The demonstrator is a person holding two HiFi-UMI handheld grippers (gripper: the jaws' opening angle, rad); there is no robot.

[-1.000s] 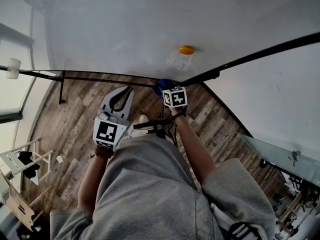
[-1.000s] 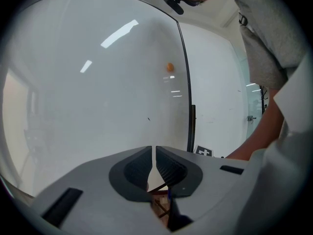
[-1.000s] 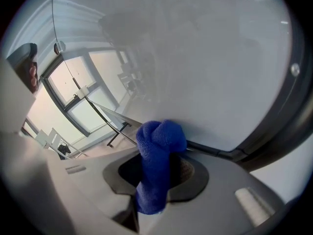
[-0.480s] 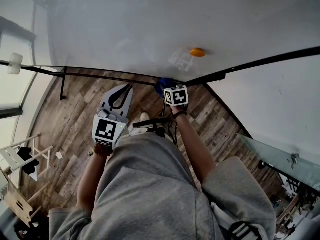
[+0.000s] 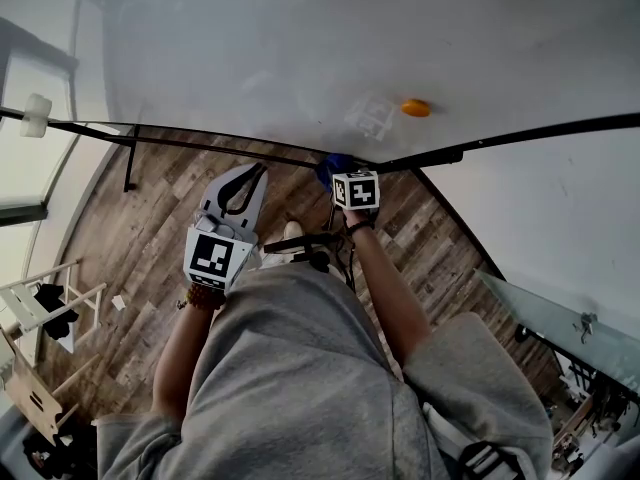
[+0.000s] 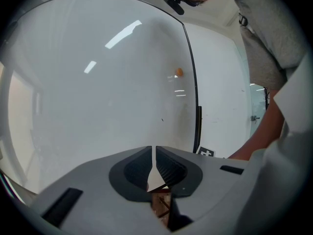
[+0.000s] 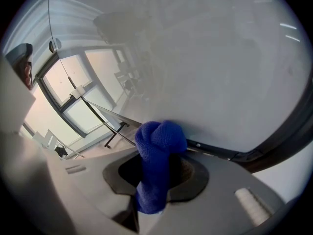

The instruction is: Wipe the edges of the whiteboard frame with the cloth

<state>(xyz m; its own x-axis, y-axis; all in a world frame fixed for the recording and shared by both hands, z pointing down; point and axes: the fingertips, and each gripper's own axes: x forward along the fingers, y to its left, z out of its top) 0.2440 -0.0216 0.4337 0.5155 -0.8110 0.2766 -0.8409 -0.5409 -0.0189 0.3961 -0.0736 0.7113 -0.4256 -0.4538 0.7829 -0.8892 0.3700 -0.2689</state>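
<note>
Right gripper view shows right claw gripping cloth; left claw clenched, empty.

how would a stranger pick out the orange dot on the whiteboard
The big whiteboard fills the top of the head view. Near its black frame corner, up and right of the blue cloth, sits a small orange dot. It is the only coloured mark on the white surface.

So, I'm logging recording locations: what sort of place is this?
Probably an office or meeting room: a large black-framed whiteboard, a wood-look plank floor, and tall windows.
</note>
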